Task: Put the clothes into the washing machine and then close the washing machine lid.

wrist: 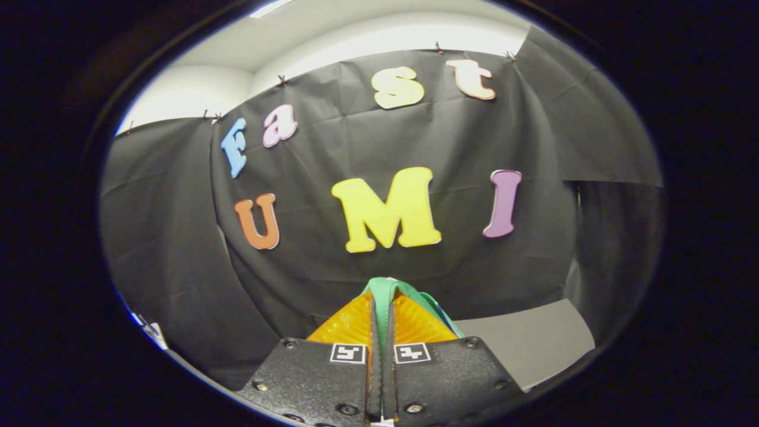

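Observation:
My gripper [382,314] is shut on a green piece of clothing [384,290]. The cloth is pinched in the narrow slit between the two fingers and pokes out over their tips, with a fold spilling to the right of the right finger [415,323]. The gripper is raised and points at the booth's black cloth wall, well short of it. How far the garment hangs below the fingers is hidden.
A grey flat surface [528,344] lies low to the right of the fingers, in front of the black cloth wall [332,148]. A small white-and-blue object [148,328] peeks in low on the left.

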Tool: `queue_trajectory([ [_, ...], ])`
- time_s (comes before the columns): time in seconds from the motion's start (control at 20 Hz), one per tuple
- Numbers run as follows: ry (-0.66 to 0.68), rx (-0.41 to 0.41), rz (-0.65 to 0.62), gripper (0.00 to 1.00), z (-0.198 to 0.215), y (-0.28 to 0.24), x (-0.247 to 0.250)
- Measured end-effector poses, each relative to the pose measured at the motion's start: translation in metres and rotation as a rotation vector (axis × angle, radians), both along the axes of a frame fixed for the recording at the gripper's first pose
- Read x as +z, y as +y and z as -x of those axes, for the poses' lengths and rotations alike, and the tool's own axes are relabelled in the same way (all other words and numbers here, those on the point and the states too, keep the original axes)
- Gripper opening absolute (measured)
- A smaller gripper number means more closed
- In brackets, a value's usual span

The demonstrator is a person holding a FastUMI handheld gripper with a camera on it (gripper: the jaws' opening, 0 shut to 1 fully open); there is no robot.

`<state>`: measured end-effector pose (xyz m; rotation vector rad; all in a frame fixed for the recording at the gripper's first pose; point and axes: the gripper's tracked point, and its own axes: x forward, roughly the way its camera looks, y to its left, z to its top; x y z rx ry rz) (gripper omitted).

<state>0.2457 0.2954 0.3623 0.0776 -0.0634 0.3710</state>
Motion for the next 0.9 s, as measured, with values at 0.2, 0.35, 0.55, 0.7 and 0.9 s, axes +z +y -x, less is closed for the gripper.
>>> queue_trajectory([
  [0.2, 0.058, 0.059, 0.033, 0.05, -0.013, 0.046, -0.027],
  [0.35, 0.121, 0.095, 0.054, 0.05, -0.031, 0.076, -0.054],
  [0.55, 0.214, 0.127, 0.077, 0.05, -0.059, 0.109, -0.097],
  [0.7, 0.299, 0.136, 0.102, 0.05, -0.079, 0.126, -0.137],
  [0.9, 0.409, 0.134, 0.121, 0.05, -0.108, 0.140, -0.186],
])
